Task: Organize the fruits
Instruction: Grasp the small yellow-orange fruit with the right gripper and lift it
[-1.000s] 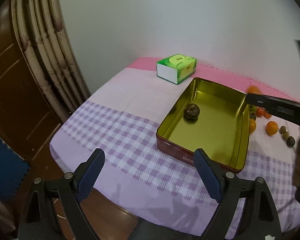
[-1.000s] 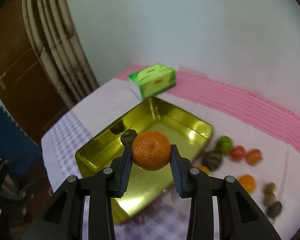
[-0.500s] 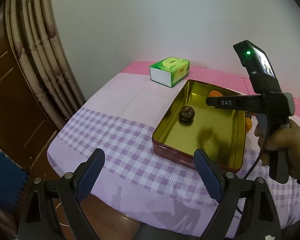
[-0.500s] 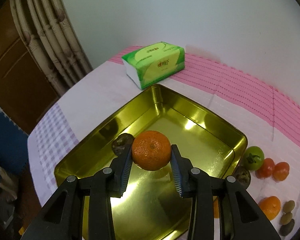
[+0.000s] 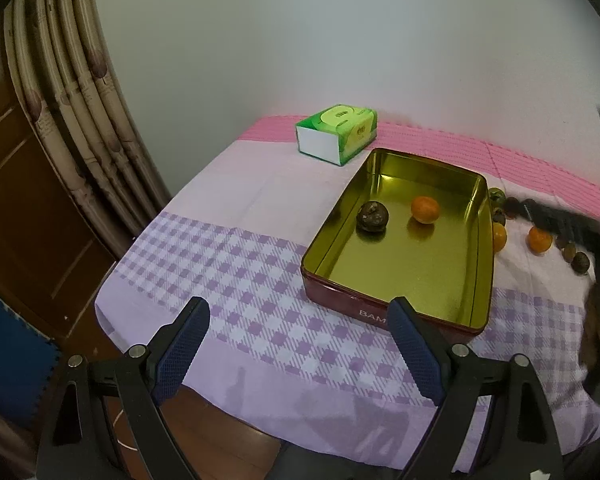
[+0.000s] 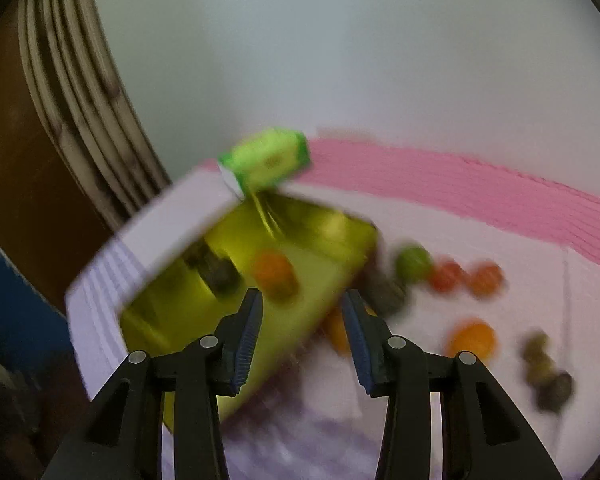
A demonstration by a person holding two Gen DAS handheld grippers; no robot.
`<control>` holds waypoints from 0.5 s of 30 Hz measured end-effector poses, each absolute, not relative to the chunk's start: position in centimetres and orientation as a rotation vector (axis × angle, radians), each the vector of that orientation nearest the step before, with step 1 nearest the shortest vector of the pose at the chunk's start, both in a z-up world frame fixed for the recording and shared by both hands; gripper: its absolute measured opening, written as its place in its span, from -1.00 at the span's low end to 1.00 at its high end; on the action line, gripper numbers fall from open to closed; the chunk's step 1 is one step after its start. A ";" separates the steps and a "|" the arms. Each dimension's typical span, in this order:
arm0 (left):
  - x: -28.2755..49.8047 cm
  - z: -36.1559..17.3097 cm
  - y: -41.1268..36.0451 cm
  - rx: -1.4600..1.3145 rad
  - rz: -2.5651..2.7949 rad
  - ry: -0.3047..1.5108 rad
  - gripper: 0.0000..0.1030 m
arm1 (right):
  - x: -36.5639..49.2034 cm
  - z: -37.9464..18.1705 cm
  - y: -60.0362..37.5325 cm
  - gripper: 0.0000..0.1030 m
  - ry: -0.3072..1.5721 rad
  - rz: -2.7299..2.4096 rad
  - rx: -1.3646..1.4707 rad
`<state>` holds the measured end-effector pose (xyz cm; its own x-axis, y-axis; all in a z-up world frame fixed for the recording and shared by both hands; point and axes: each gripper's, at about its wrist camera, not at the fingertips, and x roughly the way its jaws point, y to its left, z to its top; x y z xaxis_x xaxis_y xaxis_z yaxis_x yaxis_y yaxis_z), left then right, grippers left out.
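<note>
A gold tin tray (image 5: 476, 240) with red outer walls lies on the checked cloth. Inside it rest a dark round fruit (image 5: 372, 216) and an orange tangerine (image 5: 425, 209). The same tray (image 6: 172, 304), tangerine (image 6: 274, 270) and dark fruit (image 6: 220, 274) show blurred in the right wrist view. My left gripper (image 5: 300, 338) hangs open over the table's near edge, with nothing between its fingers. My right gripper (image 6: 302, 326) has its jaws opening and nothing between them; it hovers by the tray's right wall. In the left wrist view the right gripper's blurred fingers (image 5: 568, 222) cross the right edge.
Loose fruit lies right of the tray: a green one (image 6: 414, 262), red ones (image 6: 446, 276), oranges (image 6: 472, 338) and small dark ones (image 6: 554, 390). A green tissue box (image 5: 337, 133) stands behind the tray. Curtains (image 5: 80, 92) and a wooden door hang left; the table edge is near.
The right gripper let go of the tangerine, which now rests in the tray beside the dark fruit. That gripper pulled back to the right, out over the tray's wall. The left gripper stayed put.
</note>
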<state>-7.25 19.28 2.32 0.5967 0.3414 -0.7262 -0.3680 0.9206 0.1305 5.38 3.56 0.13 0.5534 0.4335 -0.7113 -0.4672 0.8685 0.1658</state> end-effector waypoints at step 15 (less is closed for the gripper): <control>-6.8 1.5 18.4 0.005 0.389 0.870 0.72 | 9.0 -4.5 4.2 -0.17 0.913 0.508 -0.132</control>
<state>-6.79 18.43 1.45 0.5792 0.3346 -0.7433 -0.3310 0.9299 0.1607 9.05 4.17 -4.47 0.5033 0.3640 -0.7837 -0.4738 0.8747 0.1021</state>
